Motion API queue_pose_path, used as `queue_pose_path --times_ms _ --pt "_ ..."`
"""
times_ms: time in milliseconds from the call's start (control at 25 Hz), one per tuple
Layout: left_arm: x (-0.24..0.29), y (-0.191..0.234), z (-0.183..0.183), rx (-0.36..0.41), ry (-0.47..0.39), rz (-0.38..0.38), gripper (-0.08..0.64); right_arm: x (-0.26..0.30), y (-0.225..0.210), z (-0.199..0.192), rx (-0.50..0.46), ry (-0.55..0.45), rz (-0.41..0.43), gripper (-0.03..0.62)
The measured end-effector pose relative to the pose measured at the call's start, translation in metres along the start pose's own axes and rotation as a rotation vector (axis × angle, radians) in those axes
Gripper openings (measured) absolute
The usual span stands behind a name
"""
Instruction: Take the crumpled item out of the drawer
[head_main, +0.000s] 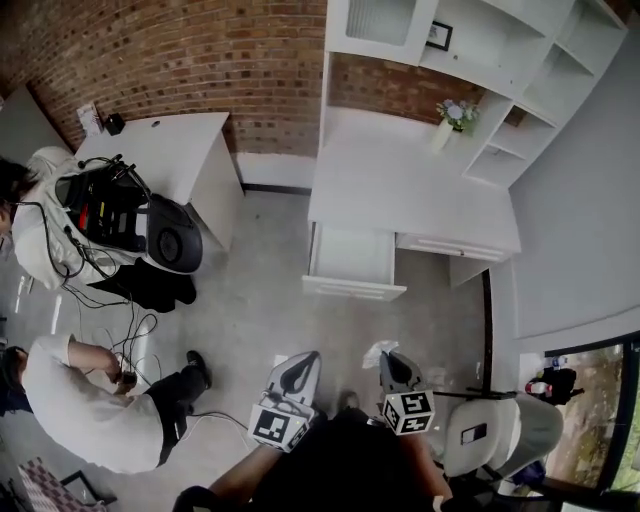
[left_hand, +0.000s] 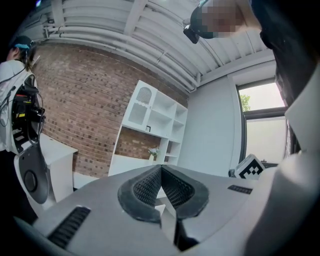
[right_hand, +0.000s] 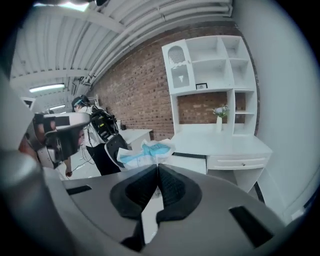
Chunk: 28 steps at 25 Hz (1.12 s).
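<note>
The right gripper (right_hand: 157, 168) has its jaws clamped on the crumpled item (right_hand: 146, 150), a white and pale-blue wad. It is held in the air, well clear of the open drawer (right_hand: 194, 162) of the white desk (head_main: 400, 185). The wad's lower edge is hidden behind the jaws. In the head view only a pale scrap of it shows beside the gripper's tip. The left gripper (left_hand: 161, 169) has its jaws closed together on nothing. Its body blocks the lower half of the left gripper view. The drawer's inside reads as flat white, too small to make out detail. A person (head_main: 90, 400) crouches on the floor at left, cut off by the frame edge.
</note>
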<state>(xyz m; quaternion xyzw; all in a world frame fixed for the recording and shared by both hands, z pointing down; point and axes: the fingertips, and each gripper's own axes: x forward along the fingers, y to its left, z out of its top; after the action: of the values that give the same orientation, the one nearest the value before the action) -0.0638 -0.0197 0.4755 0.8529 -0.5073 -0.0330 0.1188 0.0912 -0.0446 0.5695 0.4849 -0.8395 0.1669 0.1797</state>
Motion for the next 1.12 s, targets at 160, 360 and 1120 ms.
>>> queue_pose_path --times_ms 160,360,1120 --pt "0.005 -0.033 -0.001 0.011 0.001 -0.015 0.023 -0.041 0.003 0.014 0.009 -0.073 0.021 0.017" --pt "0.008 -0.066 -0.007 0.026 0.004 -0.02 0.023 -0.084 -0.008 0.03 0.012 -0.158 0.027 0.018" --pt "0.016 -0.092 -0.003 0.133 -0.007 -0.021 0.023 -0.11 -0.03 0.04 -0.001 -0.228 0.016 0.017"
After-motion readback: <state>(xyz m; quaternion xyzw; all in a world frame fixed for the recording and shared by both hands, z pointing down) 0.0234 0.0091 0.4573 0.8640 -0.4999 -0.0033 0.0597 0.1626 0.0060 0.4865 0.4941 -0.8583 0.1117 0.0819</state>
